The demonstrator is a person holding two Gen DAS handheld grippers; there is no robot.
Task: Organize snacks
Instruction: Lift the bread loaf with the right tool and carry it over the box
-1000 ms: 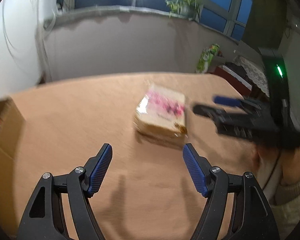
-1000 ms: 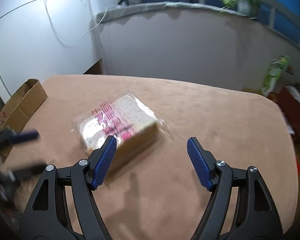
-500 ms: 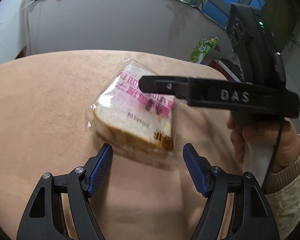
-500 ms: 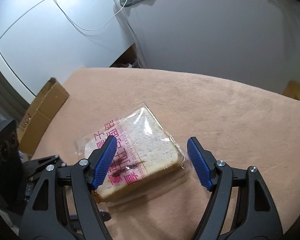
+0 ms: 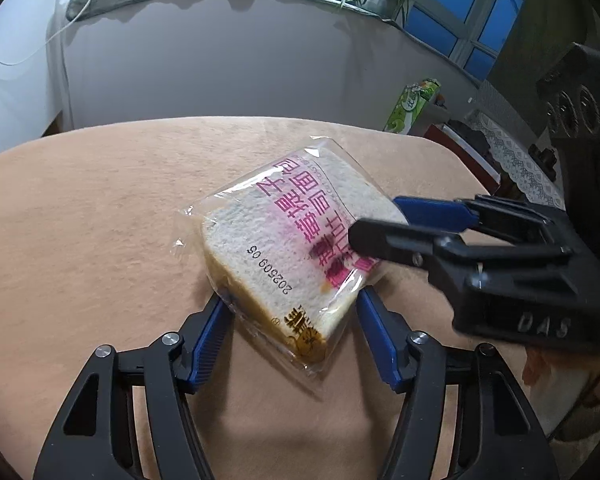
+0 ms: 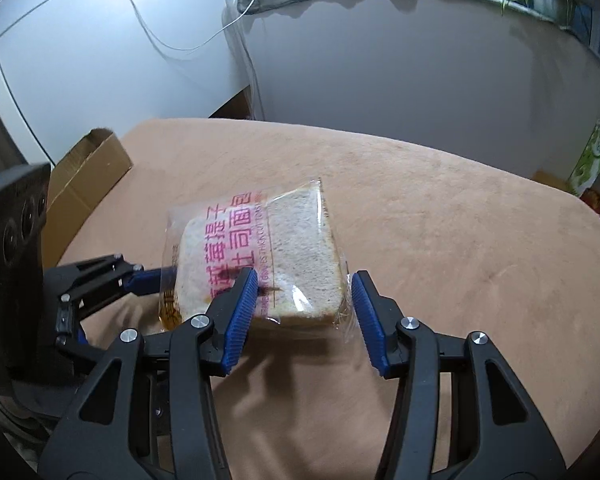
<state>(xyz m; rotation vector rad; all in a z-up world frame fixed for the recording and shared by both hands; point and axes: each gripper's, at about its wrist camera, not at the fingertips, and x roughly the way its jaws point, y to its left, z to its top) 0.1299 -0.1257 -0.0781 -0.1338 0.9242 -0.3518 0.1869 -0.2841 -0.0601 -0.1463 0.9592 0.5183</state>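
A clear bag of sliced bread [image 5: 288, 236] with pink print lies on the tan table [image 5: 80, 220]; it also shows in the right wrist view [image 6: 260, 260]. My left gripper [image 5: 292, 324] is open, its blue pads on either side of the bag's near corner. My right gripper [image 6: 302, 308] is open and straddles another corner of the bag from the opposite side; in the left wrist view [image 5: 384, 224] it reaches in from the right over the bag. In the right wrist view the left gripper's fingers [image 6: 140, 280] touch the bag's left edge.
An open cardboard box [image 6: 80, 196] stands at the table's left edge. A green snack pack [image 5: 412, 106] stands beyond the table's far right edge, in front of a low wall. The table edge curves round on the right [image 6: 580, 216].
Both grippers have moved in on the bread bag from opposite sides. The bag was well ahead of the fingers before; now each pair of pads straddles a corner of it.
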